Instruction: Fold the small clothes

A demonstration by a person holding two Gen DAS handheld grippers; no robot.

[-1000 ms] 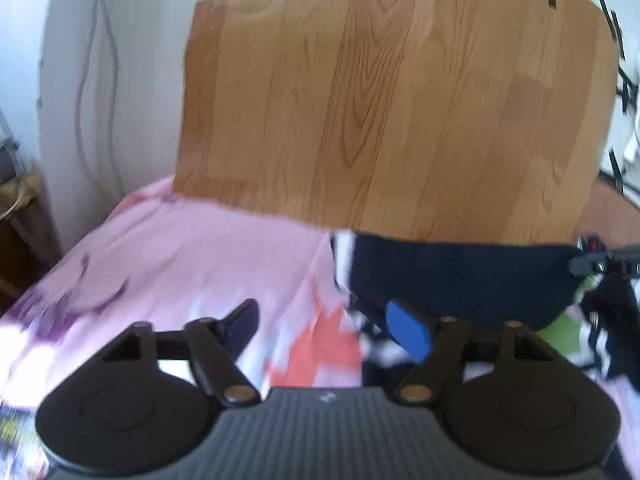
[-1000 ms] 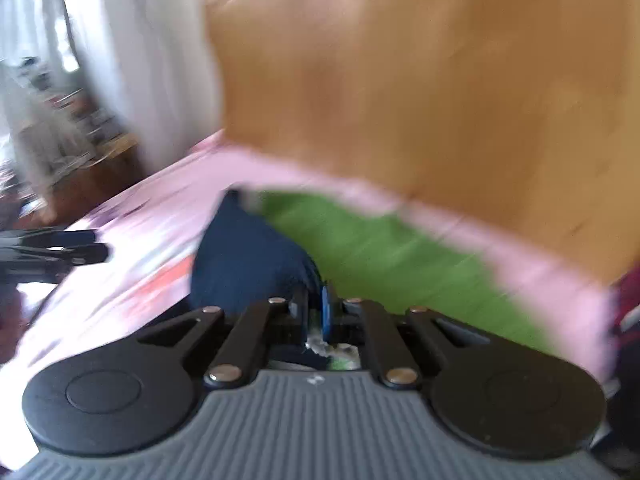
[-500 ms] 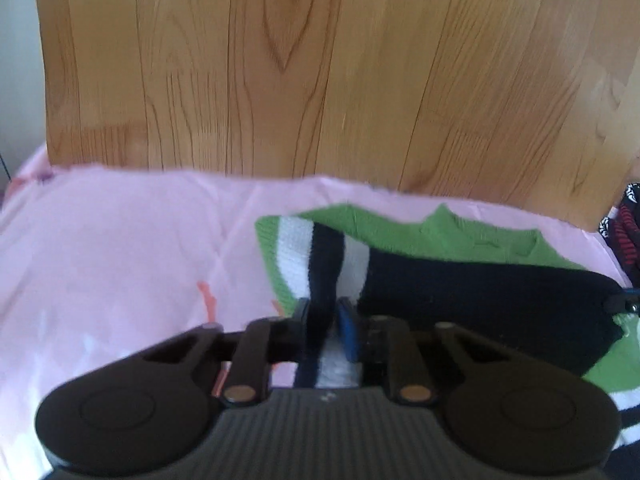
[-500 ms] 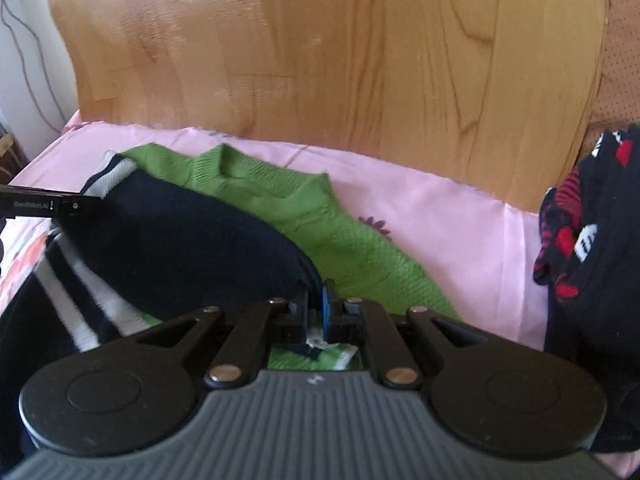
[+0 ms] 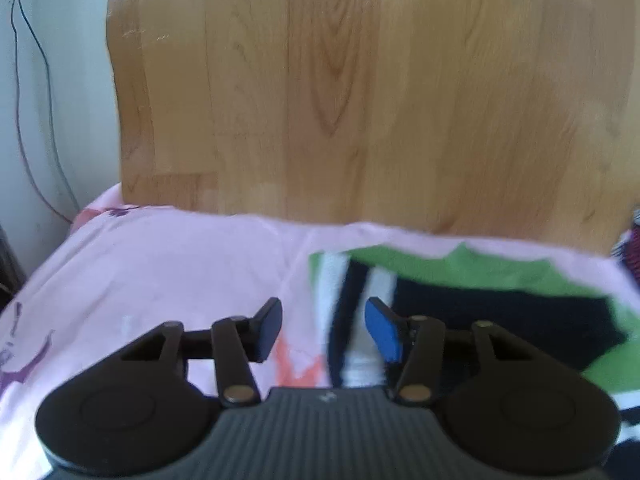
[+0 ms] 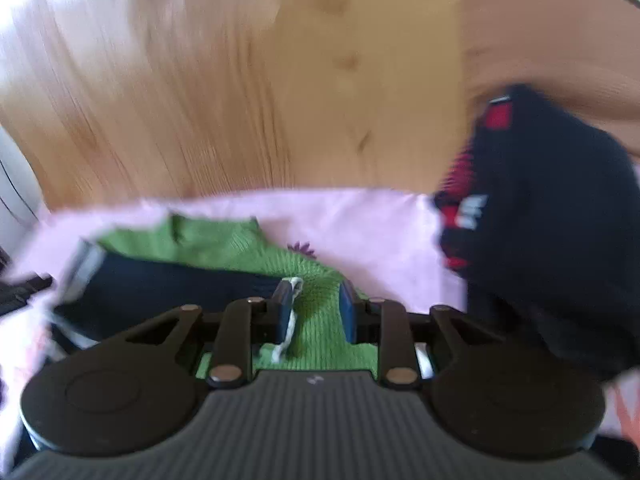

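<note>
A green knit sweater lies on the pink sheet, its navy part with white stripes folded over it. My left gripper hovers at the fold's striped left end. Its jaws are opening and the pads stand clear of the cloth below. In the right wrist view, my right gripper is at the right end of the navy fold. Its jaws are opening too, with green knit under the gap. A white thread hangs by its left finger.
A wooden headboard stands right behind the sheet. A dark garment with red and white pattern is heaped at the right. The tip of the left gripper shows at the left edge of the right wrist view. A cable runs down the wall.
Half a second ago both grippers were shut on the ends of the navy fold. Both have let go, and the fold now lies on the green sweater. The right view has swung.
</note>
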